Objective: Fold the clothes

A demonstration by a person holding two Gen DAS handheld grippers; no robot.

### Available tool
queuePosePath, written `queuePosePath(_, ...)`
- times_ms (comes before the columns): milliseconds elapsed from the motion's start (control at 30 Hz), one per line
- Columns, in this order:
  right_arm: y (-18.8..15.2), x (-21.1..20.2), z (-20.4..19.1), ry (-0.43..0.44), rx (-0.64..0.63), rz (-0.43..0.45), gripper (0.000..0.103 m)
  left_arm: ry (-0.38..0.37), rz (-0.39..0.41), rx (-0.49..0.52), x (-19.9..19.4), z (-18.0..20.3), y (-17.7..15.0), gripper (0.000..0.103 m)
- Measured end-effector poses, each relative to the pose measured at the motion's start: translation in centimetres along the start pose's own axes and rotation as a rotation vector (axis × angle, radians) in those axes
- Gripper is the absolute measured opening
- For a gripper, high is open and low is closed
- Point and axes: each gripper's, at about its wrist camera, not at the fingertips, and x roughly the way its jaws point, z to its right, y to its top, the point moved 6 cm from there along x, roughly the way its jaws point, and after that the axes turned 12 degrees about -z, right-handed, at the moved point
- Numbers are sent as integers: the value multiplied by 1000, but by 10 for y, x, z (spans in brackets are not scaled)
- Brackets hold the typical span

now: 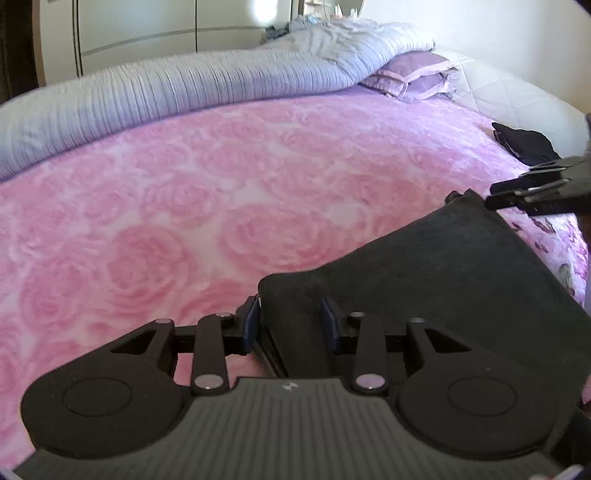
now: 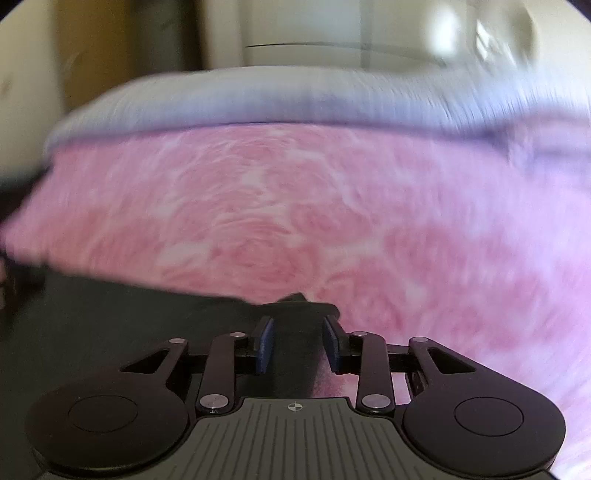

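Left wrist view: I look low across the pink rose blanket point(image 1: 221, 206), close to it, toward the rolled grey quilt point(image 1: 166, 92) at 12 o'clock and the wardrobe point(image 1: 147, 29) behind. Right wrist view: equally low, also facing the grey quilt, heavily blurred. Shared: blanket, quilt, dark garment point(image 1: 443, 277). The right gripper point(image 1: 495, 194) enters my left view at 3 o'clock.

My left gripper point(image 1: 290, 319) sits at the near left corner of the garment point(image 1: 443, 273), which lies on the blanket point(image 1: 184, 192); my right gripper point(image 2: 298, 341) is at its far right corner. Behind the blanket a rolled quilt point(image 1: 166, 96) runs across, with a pillow point(image 1: 410, 75) at its right end. Another garment point(image 1: 524, 142) lies near the blanket's right edge, beyond the first.
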Motion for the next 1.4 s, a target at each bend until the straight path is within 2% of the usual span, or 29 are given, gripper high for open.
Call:
queuePosePath(67, -5, -17, -28, -24, -92, 6, 34, 5, 25, 4, -21, 6, -9, 30)
queuePosePath(233, -24, -46, -93, 107, -174, -13, 35, -31, 42, 14, -68, 32, -47, 30)
queuePosePath(300, -33, -51, -120, 131, -228, -29, 35, -41, 28, 21, -77, 41, -62, 30)
queuePosePath(467, -56, -43, -166, 108, -351, -81, 35, -16, -8, 33, -75, 54, -86, 30)
queuePosePath(667, -60, -33, -173, 77, -361, -99, 35, 3, -25, 43, -70, 57, -92, 30)
queuePosePath(1000, -68, -32, -187, -11, -483, -81, 35, 16, -13, 29, -67, 58, -104, 30)
queuePosePath(1400, -69, -29, -189, -30, -526, -70, 35, 30, -32, 49, -65, 61, -103, 30)
